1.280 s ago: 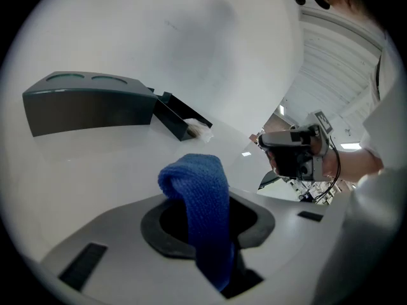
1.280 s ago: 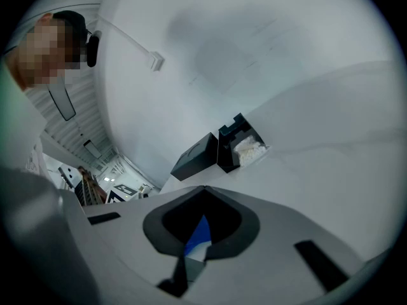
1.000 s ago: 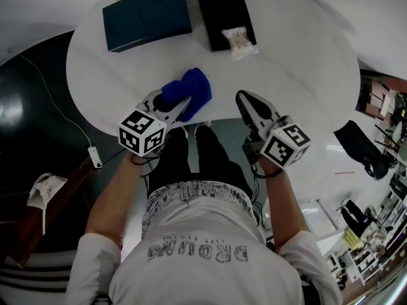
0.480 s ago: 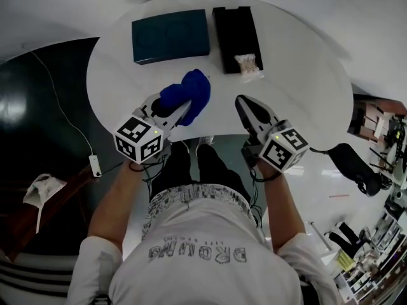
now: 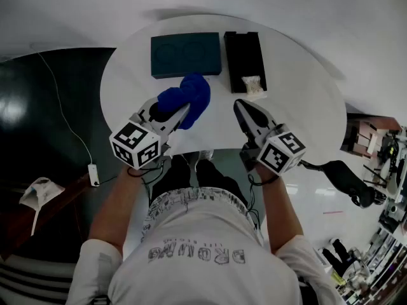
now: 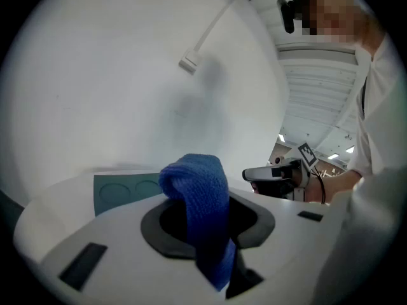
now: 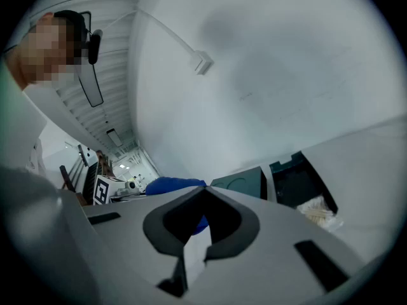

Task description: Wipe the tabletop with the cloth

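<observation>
Gripping a fold of the blue cloth [image 5: 192,94] between closed jaws, the left gripper [image 5: 170,108] holds it bunched over the white table [image 5: 299,94], just near of the teal box [image 5: 186,54]. Right of the box lies a black tray [image 5: 243,51] with a pale packet [image 5: 253,84] at its near end. The right gripper [image 5: 244,109] hovers at the table's near edge, jaws together on nothing.

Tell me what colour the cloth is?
Blue; the cloth shows best in the left gripper view.
</observation>
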Tool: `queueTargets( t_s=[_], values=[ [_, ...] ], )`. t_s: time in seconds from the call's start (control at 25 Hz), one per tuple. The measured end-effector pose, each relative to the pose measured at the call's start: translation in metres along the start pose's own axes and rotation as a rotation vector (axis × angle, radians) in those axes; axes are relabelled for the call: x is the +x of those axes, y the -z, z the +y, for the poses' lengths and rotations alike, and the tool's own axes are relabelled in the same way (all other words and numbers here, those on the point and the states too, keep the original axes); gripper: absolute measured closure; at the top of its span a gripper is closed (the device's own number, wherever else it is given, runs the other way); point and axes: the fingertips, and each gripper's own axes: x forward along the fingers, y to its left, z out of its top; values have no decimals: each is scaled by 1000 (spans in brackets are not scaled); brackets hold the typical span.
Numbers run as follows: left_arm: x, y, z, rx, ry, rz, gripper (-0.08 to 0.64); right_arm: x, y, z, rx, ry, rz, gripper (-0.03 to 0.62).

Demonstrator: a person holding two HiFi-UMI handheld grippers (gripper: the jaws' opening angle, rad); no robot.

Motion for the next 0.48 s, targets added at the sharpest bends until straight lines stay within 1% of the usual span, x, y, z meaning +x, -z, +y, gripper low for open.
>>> queueTargets(
  t_s=[0.48],
  values=[
    [-40, -52, 20, 7, -19, -111, 440, 29, -29, 36, -79, -31, -17, 583]
  ],
)
